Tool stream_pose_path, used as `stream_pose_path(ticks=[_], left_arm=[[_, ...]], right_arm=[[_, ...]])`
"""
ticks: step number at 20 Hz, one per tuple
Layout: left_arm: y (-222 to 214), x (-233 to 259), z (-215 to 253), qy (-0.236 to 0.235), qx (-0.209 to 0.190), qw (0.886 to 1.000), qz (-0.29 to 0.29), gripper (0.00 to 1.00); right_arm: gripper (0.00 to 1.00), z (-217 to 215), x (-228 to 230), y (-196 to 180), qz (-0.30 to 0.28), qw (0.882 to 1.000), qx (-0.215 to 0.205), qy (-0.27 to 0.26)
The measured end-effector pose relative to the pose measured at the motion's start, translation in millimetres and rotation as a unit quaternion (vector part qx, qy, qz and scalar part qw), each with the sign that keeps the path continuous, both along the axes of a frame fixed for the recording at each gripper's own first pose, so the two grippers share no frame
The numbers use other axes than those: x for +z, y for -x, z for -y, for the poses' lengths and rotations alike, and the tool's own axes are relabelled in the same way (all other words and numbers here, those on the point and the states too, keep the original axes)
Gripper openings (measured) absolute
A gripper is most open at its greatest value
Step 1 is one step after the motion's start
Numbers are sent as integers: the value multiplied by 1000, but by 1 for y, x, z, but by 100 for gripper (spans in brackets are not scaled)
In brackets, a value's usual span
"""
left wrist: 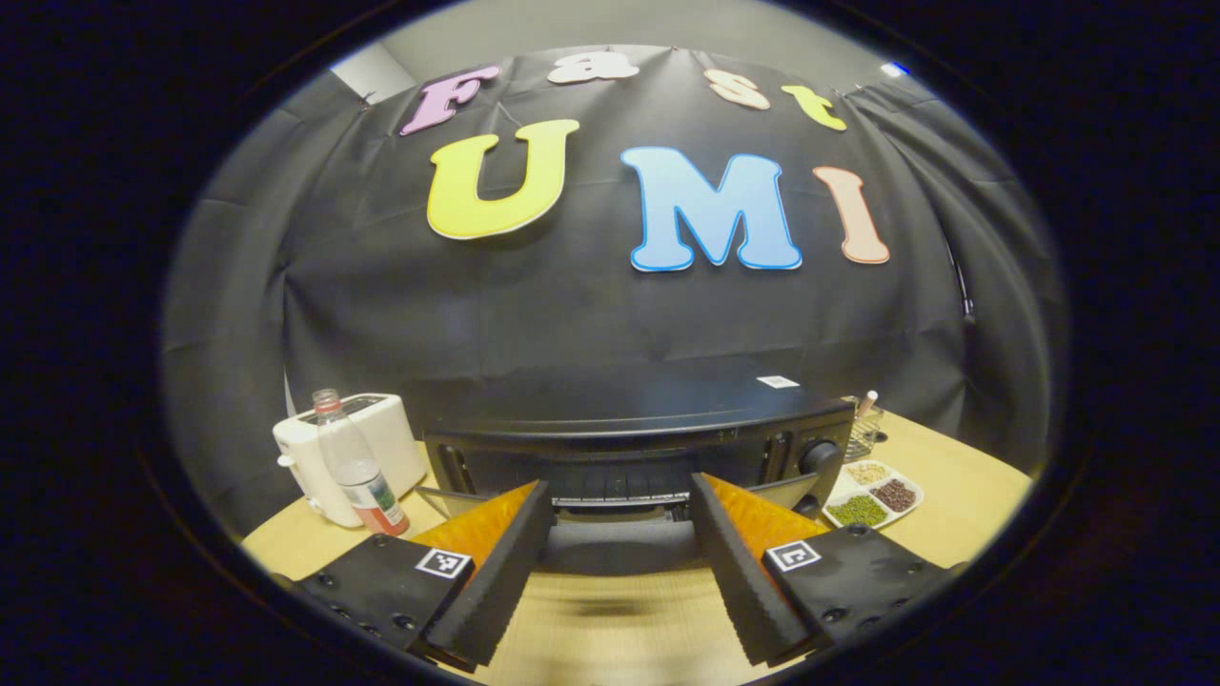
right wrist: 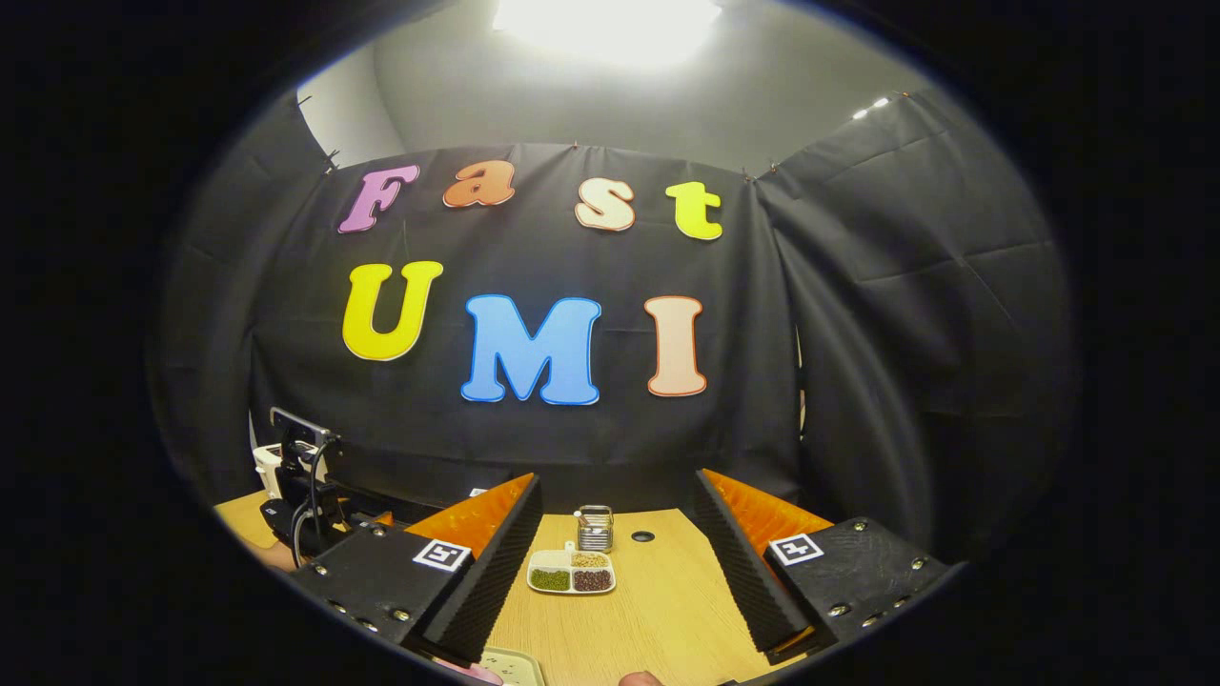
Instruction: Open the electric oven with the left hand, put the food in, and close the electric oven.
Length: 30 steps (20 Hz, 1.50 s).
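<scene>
Before the electric oven [left wrist: 629, 448], the left hand-held gripper [left wrist: 620, 562] is hanging agape, squaring up for its door; right hand-held gripper [right wrist: 620, 572] is idling empty, fingers spread.

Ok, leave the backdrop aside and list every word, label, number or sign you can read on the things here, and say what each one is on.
No text here can be read.
Label on the bottle: too blurred.
White sticker on top of the electric oven: too small.
Marks by the oven's knob: too small.
Square tags on the left gripper and right gripper: black-and-white patterns, no words.
</scene>
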State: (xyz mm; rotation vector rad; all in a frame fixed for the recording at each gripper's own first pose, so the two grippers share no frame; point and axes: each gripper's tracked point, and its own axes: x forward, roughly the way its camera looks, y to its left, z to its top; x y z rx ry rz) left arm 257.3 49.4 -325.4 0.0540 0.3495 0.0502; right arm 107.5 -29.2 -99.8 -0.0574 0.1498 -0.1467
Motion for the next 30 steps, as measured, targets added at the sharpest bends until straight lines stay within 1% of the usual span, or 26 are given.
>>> stream_pose_path(ticks=[1,2,5,7,10,11,12,13,14,15,19,22,23,24,25,27,29,30], left_arm=[[7,-3,1,-2,1,1000,-4,97],[13,-5,2,-4,3,1000,-7,100],[34,-16,2,-9,8,1000,-19,94],[46,-24,3,-4,14,1000,-27,91],[63,-37,3,10,25,999,-38,100],[67,-42,4,11,27,999,-43,91],[72,-46,5,13,30,998,-47,97],[77,-54,5,16,34,998,-56,97],[82,-59,6,22,37,997,-61,100],[87,-65,5,24,40,997,-66,97],[101,-83,10,18,36,996,-80,97],[112,-87,14,17,34,996,-83,97],[117,-85,15,19,34,996,-83,100],[122,-80,15,20,34,996,-82,97],[126,-74,17,22,35,996,-80,97],[133,-50,19,24,34,997,-64,97],[139,-14,18,24,30,999,-39,97],[141,8,18,25,28,999,-21,100]], right_arm=[[98,0,-1,1,-1,1000,4,-2],[98,0,0,3,-2,1000,7,-3],[98,2,-3,9,-9,1000,17,-7],[98,3,-4,14,-14,1000,22,-8],[98,6,-6,21,-23,999,28,-9],[98,7,-7,24,-26,999,30,-9],[98,7,-7,26,-28,999,32,-7],[98,8,-7,28,-29,999,33,-6],[98,9,-7,29,-31,999,34,-6],[98,9,-8,31,-33,999,35,-6],[98,7,-15,40,-48,998,44,-4],[98,3,-17,45,-55,997,53,-7],[98,1,-20,45,-56,997,57,-10],[98,-1,-20,45,-57,996,61,-14],[98,-2,-22,44,-58,996,63,-18],[98,-5,-29,42,-66,995,68,-29],[98,-11,-36,40,-73,993,77,-43],[98,-13,-40,37,-73,993,83,-49]])
